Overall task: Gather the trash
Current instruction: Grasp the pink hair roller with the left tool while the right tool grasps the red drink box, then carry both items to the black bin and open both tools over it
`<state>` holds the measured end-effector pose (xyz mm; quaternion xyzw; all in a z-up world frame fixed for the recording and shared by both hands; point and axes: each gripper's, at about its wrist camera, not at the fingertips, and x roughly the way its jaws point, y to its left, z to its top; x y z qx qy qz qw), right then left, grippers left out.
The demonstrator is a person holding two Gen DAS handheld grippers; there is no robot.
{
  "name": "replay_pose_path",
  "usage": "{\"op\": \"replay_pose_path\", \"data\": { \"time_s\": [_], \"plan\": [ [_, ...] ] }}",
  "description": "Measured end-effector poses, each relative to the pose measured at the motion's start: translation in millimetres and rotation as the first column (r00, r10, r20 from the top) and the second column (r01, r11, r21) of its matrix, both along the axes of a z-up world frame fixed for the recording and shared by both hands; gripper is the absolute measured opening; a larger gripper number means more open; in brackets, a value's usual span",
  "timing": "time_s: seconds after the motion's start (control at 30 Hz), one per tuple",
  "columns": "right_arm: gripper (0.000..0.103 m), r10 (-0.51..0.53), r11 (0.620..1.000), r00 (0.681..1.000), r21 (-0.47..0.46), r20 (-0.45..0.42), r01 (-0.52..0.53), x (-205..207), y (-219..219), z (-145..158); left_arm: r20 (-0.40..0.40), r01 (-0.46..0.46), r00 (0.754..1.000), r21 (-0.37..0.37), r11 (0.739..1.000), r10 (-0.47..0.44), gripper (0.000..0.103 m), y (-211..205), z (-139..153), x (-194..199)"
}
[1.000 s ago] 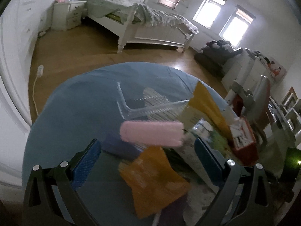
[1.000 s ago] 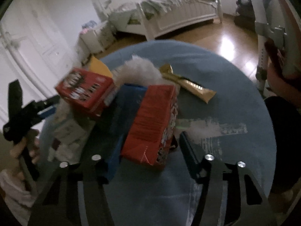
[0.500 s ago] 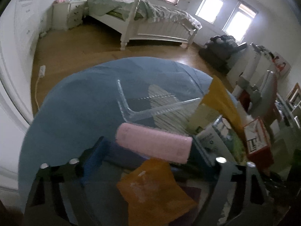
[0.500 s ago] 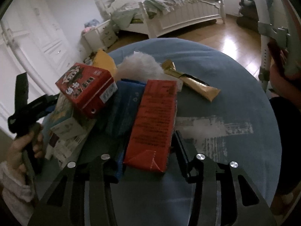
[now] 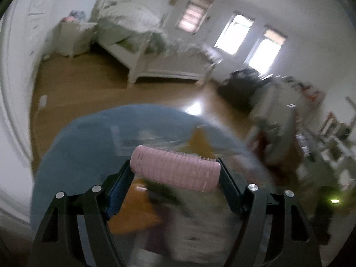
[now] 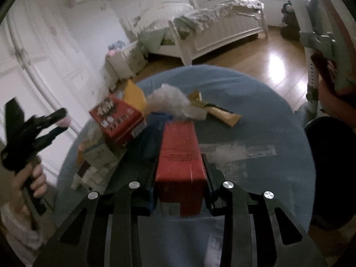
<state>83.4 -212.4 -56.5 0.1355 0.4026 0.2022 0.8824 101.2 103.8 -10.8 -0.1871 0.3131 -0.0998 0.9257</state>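
Note:
My left gripper [image 5: 174, 163] is shut on a pink ribbed roller [image 5: 175, 170], held endwise between its pads and lifted above the round blue table [image 5: 77, 144]. The right wrist view shows that same left gripper [image 6: 53, 120] at the far left, raised in a person's hand [image 6: 36, 178]. My right gripper [image 6: 179, 162] is closing, and its pads touch both sides of a long red carton [image 6: 179, 146] lying on the table [image 6: 267, 111]. A trash heap lies beside it: a red printed box [image 6: 116, 120], a blue packet [image 6: 153, 133], white fluff [image 6: 171, 99] and a gold wrapper [image 6: 219, 113].
An orange packet [image 5: 133, 209] and a clear plastic tray [image 5: 138, 142] lie blurred under the left gripper. Pale paper cartons [image 6: 95, 158] sit at the table's left edge. A white bed [image 6: 211, 29] stands behind on wooden floor, and a chair frame [image 6: 320, 44] at the right.
The left gripper closed on the pink roller and lifted it off the heap. The right gripper narrowed around the red carton, which now lies straight between its fingers.

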Motion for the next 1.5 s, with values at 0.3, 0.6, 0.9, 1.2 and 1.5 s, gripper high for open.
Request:
{"op": "replay_pose_path", "data": {
  "time_s": [0.3, 0.6, 0.9, 1.2, 1.5],
  "plan": [
    [0.033, -0.214, 0.951, 0.975, 0.239, 0.050, 0.197, -27, -121, 12, 0.020, 0.309, 0.951, -0.083, 0.948, -0.308, 0.073, -153, 13, -2],
    [0.033, -0.552, 0.800, 0.833, 0.255, -0.040, 0.542, -55, -267, -25, -0.059, 0.582, 0.805, -0.111, 0.805, -0.590, 0.073, -338, -32, 16],
    [0.033, -0.596, 0.756, 0.786, 0.214, -0.166, 0.618, -40, -301, -86, -0.202, 0.638, 0.746, -0.051, 0.768, -0.634, 0.073, -424, -88, 47],
    [0.068, -0.589, 0.764, 0.787, 0.190, -0.182, 0.616, -21, -310, -101, -0.268, 0.646, 0.736, 0.002, 0.763, -0.622, 0.090, -458, -98, 71],
    [0.076, -0.611, 0.762, 0.780, 0.164, -0.137, 0.626, -41, -309, -86, -0.214, 0.628, 0.762, 0.016, 0.778, -0.611, 0.095, -430, -63, 57]
  ]
}}
